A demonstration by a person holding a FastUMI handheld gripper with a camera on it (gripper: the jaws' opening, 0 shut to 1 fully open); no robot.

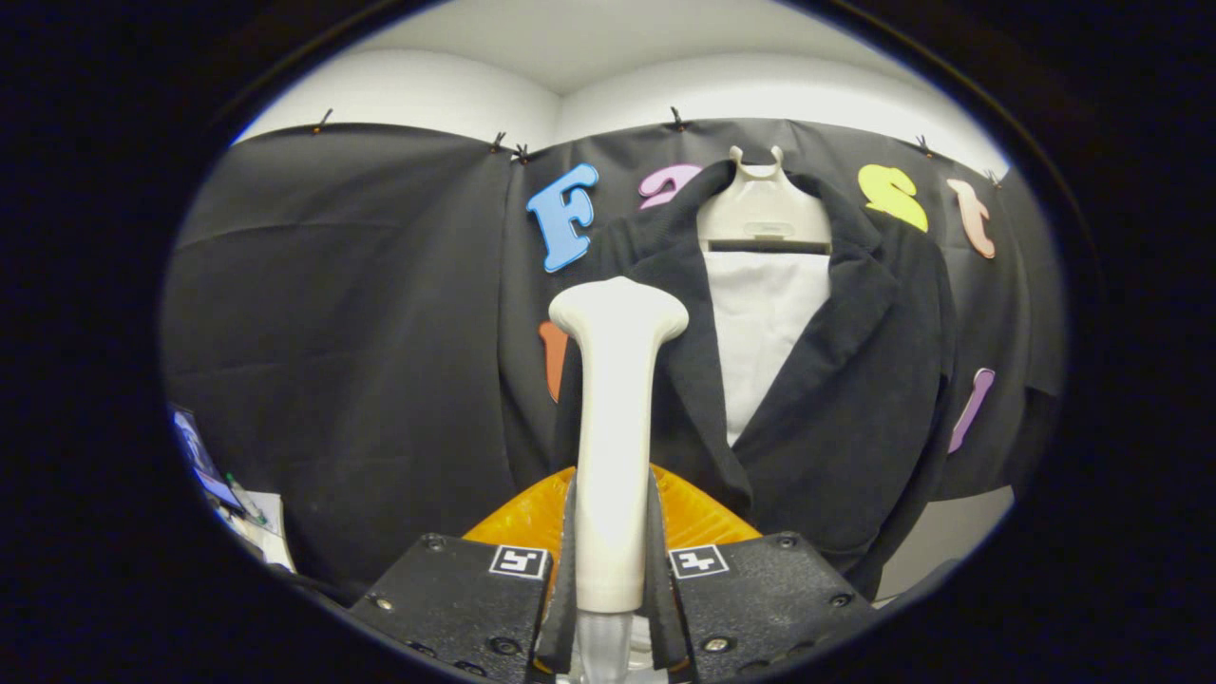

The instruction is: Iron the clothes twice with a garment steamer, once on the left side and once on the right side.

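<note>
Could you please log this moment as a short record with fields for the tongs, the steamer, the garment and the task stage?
tongs: tongs shut on the garment steamer's handle, one finger pressing each side
steamer: garment steamer upright between the fingers, its head in front of the jacket's left-hand lapel as viewed
garment: black jacket on a white hanger, a white panel showing between the lapels
behind steamer: orange ribbed object, identity unclear
task stage: steamer in hand, contact with the cloth cannot be judged

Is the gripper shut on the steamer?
Shut: the gripper has both fingers pressed on the steamer handle, upright before the jacket.
</note>
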